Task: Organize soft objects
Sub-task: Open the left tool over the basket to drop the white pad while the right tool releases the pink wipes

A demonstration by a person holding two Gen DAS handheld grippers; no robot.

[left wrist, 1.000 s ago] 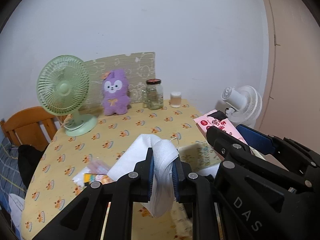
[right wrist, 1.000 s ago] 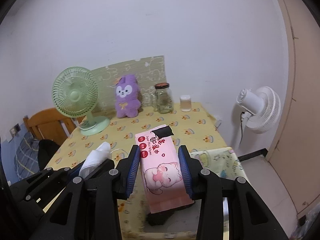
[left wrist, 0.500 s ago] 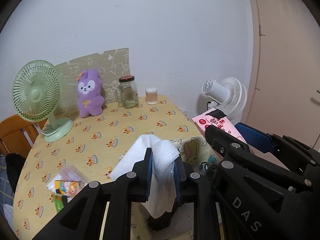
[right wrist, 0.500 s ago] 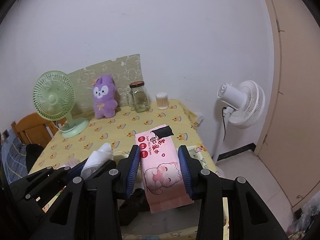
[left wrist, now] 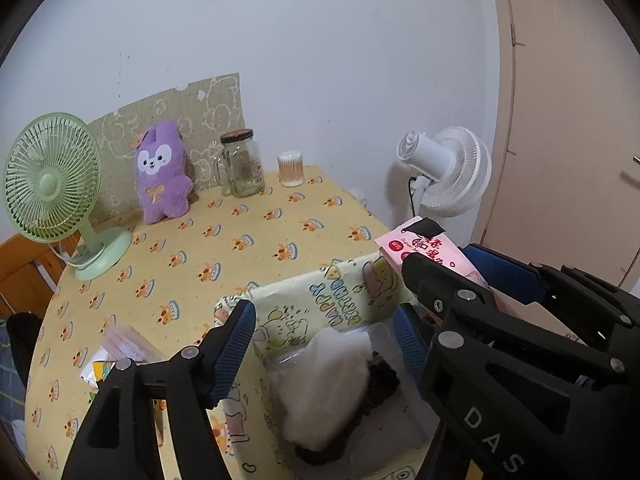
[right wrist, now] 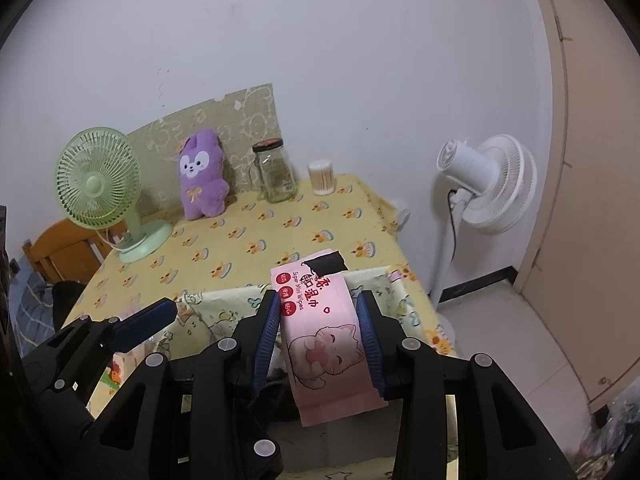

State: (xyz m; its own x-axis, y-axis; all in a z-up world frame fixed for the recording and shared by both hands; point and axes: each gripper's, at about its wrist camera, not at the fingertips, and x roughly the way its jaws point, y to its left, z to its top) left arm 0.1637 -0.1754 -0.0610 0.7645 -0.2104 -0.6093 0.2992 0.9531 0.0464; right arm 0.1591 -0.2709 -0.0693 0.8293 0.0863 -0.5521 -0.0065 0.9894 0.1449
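White cloth (left wrist: 324,384): lying loose inside yellow printed storage bag (left wrist: 320,304), on top of a dark item (left wrist: 380,384) on the bag floor. Not touched by either blue pad.

Left gripper (left wrist: 325,340): released, jaws opening, spread wide over the bag mouth; cloth below and between the pads, clear of both.

Pink wipes pack (right wrist: 324,332): clamped across its width by right gripper (right wrist: 322,340), pads pressing both long edges. Pack held lengthwise, cat print near, black tab (right wrist: 326,263) at far end. Positioned above the bag's right side; not yet inside it.

Storage bag: standing open at the near edge of the table (left wrist: 248,240), under both grippers. Cartoon print and lettering on the inner wall.

Table: yellow patterned cloth cover. Small packets (left wrist: 116,356) lying flat near the left edge, beside the left gripper.

Far side of table, against wall: green desk fan (left wrist: 56,184), purple plush toy (left wrist: 162,172), glass jar (left wrist: 240,164), cotton swab tub (left wrist: 291,168). Printed board (left wrist: 200,108) propped behind plush and jar.

Beyond table: white standing fan (right wrist: 488,184) on floor at right; wooden chair (right wrist: 60,252) at left.
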